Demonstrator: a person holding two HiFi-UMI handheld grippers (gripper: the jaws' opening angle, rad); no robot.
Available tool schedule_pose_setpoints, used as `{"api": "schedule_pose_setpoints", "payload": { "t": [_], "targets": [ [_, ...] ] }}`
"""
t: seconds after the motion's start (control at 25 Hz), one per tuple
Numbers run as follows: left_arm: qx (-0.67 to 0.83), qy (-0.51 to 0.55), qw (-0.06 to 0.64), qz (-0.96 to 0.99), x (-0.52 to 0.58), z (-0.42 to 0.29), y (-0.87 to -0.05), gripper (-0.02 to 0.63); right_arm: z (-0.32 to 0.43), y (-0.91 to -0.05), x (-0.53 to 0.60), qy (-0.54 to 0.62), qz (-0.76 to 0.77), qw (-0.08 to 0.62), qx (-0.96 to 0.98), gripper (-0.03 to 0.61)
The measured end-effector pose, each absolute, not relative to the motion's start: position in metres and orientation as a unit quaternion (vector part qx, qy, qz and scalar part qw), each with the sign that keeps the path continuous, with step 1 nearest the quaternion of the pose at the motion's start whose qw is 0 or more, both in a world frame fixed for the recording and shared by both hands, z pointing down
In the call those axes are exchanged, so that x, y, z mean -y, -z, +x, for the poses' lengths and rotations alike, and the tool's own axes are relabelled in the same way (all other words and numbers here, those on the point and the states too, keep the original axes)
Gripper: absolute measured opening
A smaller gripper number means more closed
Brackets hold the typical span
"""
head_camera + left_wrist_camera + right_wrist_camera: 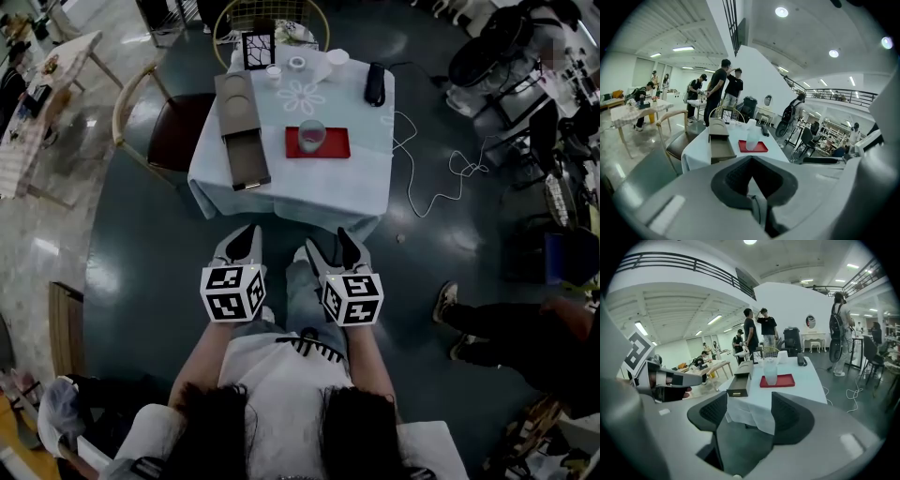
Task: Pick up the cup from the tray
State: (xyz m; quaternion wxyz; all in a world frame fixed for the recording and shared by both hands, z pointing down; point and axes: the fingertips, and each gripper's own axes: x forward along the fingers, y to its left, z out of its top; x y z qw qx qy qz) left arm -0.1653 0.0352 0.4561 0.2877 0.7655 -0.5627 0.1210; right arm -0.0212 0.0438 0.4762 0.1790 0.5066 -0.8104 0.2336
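The cup [311,135] stands upright on the red tray [336,146] atop the table [366,183], with the left gripper [248,234] and right gripper [328,246] well short of that tray (left fingers pressed together, right fingers wide, both empty).

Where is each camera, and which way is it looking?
Head view: on the person's head, looking steeply down at the white-clothed table; both forearms, the left gripper and the right gripper show.
Left gripper view: on the left gripper, facing the table; its own shut jaws fill the bottom.
Right gripper view: on the right gripper, facing the table; its own open jaws show, plus the left gripper's marker cube.
Shared: all three see the clear plastic cup on the flat red tray.
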Motion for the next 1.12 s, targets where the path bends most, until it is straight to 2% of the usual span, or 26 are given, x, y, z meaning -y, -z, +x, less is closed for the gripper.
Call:
{"api": "schedule_pose_setpoints", "payload": {
  "t": [0.6, 0.72, 0.84, 1.12],
  "targets": [
    [0.591, -0.136, 0.296, 0.738, 0.059, -0.127, -0.451, 0.0, 0.02, -0.483, 0.059, -0.229, 0.464, 0.212, 0.829, 0.321],
    [0.601, -0.133, 0.3, 0.729, 0.078, -0.12, -0.452, 0.0, 0.026, -0.481, 0.084, -0.222, 0.454, 0.214, 0.836, 0.338],
    [0.609, -0.135, 0.304, 0.72, 0.095, -0.115, -0.455, 0.0, 0.029, -0.479, 0.107, -0.212, 0.448, 0.209, 0.843, 0.382],
    [0.629, -0.141, 0.311, 0.698, 0.114, -0.116, -0.463, 0.0, 0.03, -0.482, 0.137, -0.207, 0.425, 0.208, 0.856, 0.41]
  ]
}}
